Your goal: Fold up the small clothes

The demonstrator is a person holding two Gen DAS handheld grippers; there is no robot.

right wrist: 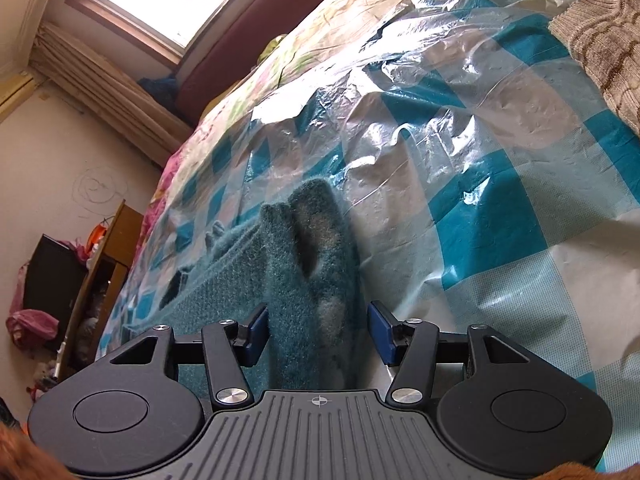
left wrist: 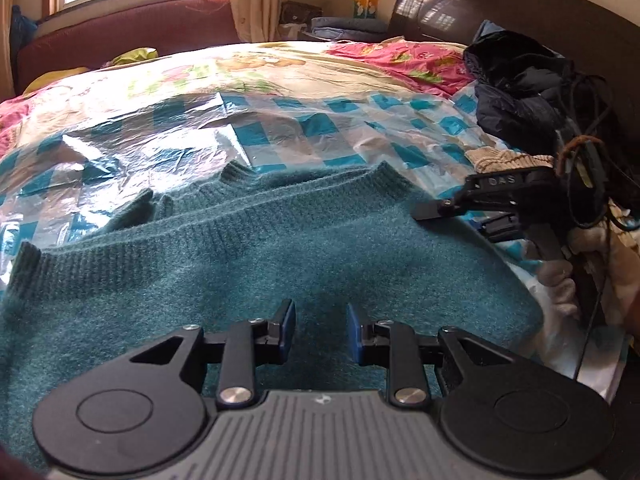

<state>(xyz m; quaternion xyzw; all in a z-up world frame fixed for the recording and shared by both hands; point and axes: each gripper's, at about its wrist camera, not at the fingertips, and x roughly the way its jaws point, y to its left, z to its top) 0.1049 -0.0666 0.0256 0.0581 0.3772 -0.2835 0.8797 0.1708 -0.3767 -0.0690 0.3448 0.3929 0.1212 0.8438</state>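
A fuzzy teal sweater (left wrist: 280, 248) lies on a blue-and-white checked plastic sheet (left wrist: 280, 128) spread over the bed, its ribbed hem facing away. My left gripper (left wrist: 321, 330) hovers low over the sweater's body. Its blue pads stand a little apart with nothing between them. In the right wrist view, a raised fold at the sweater's edge (right wrist: 312, 264) runs between the wide-spread fingers of my right gripper (right wrist: 318, 334). The pads do not press on it. The left wrist view shows the right gripper (left wrist: 460, 220) at the sweater's right edge, held by a gloved hand (left wrist: 560, 284).
A beige striped knit garment (right wrist: 600, 48) lies on the sheet at the far right. A dark jacket (left wrist: 516, 92) and cables are piled near the dark headboard (left wrist: 480, 4). A maroon sofa (left wrist: 120, 28) stands under the window. A wooden cabinet (right wrist: 116, 248) stands beside the bed.
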